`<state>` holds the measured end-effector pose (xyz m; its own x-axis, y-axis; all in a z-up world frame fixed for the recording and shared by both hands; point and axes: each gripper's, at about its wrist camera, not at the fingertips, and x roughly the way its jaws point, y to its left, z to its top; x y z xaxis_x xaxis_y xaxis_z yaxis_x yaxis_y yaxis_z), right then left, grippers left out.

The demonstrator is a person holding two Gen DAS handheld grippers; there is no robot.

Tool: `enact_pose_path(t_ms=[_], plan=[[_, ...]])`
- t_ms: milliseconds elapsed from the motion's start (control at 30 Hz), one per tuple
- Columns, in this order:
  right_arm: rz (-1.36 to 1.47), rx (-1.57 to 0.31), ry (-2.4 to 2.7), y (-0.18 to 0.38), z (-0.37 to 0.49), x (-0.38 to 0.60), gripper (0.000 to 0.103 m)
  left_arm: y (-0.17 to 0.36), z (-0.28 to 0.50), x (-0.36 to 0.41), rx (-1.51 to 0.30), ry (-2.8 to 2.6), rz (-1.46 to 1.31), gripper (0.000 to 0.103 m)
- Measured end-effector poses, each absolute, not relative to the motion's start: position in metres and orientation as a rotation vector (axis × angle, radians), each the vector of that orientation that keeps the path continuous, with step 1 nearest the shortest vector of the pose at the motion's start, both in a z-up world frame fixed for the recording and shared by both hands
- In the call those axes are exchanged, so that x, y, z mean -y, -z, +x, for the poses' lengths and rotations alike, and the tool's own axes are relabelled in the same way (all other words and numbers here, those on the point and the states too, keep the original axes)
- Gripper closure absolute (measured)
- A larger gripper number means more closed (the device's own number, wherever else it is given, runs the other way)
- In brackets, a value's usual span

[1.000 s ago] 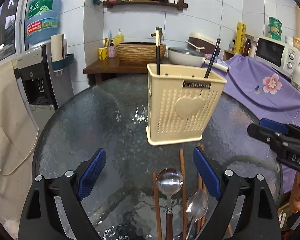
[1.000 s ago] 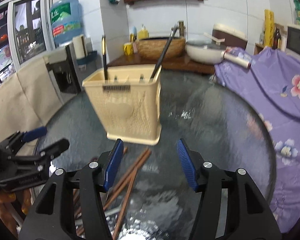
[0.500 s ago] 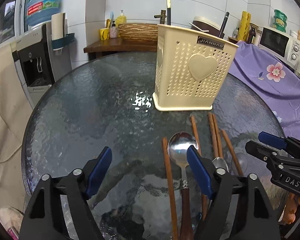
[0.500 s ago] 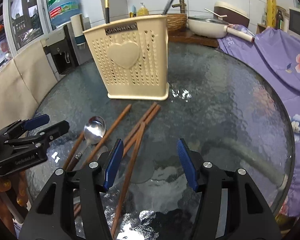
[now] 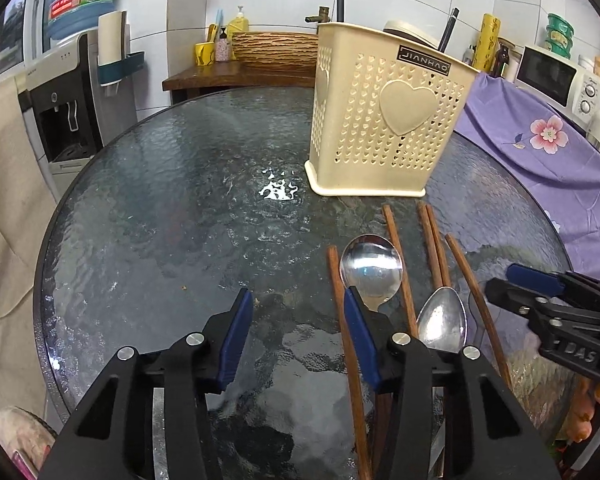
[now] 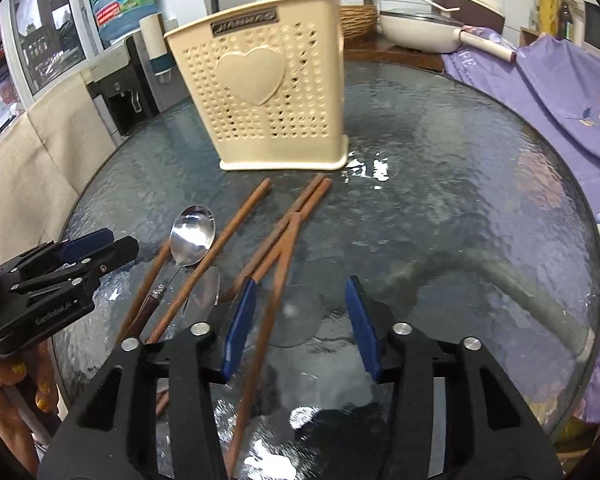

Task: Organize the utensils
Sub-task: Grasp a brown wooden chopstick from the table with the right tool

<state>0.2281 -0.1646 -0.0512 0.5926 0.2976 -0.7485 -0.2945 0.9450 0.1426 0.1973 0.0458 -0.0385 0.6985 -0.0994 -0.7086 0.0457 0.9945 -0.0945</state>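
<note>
Both your tools, left tool (image 5: 298, 340) and right tool (image 6: 302, 324), are spread wide, holding nothing. Brown chopsticks (image 6: 278, 276) and two shiny spoons (image 5: 371, 270) lie flat on the glass bench (image 5: 180, 208). Behind them stands the cream utensil basket (image 5: 384, 120), two dark sticks poking out.

The camera on my left gripper (image 5: 298, 334) sits low over the near edge of the round glass table (image 5: 160, 208) and looks forward across it to the tiled wall. The cream basket (image 5: 384, 116) stands right of the middle in this view, and my right gripper (image 5: 500, 284) enters from the right edge.

The camera on my right gripper (image 6: 300, 322) is also low and close to the glass (image 6: 440, 168), and it faces the same way from a place more to the right. Here the basket (image 6: 268, 96) is left of the middle, and my left gripper (image 6: 100, 246) comes in from the left.

Both views share the basket, the spoons (image 5: 372, 270) (image 6: 192, 234) and the chopsticks (image 5: 432, 240) (image 6: 292, 220) in front of it.
</note>
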Motion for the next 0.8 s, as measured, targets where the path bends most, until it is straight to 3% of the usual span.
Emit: enact_pose_path(t_ms=[67, 433, 500, 800], plan=[[0.005, -0.889, -0.349, 0.053, 0.235, 0.160, 0.067, 0.037, 0.197, -0.044, -0.791, 0.083, -0.063, 0.057], [0.022, -0.960, -0.337, 0.063, 0.261, 0.149, 0.081, 0.038, 0.196, -0.042, -0.803, 0.083, -0.051, 0.057], [0.009, -0.953, -0.332, 0.063, 0.262, 0.148, 0.089, 0.038, 0.196, -0.039, -0.805, 0.091, -0.047, 0.057], [0.073, -0.920, -0.356, 0.051, 0.260, 0.161, 0.095, 0.041, 0.195, -0.036, -0.818, 0.108, -0.050, 0.057]])
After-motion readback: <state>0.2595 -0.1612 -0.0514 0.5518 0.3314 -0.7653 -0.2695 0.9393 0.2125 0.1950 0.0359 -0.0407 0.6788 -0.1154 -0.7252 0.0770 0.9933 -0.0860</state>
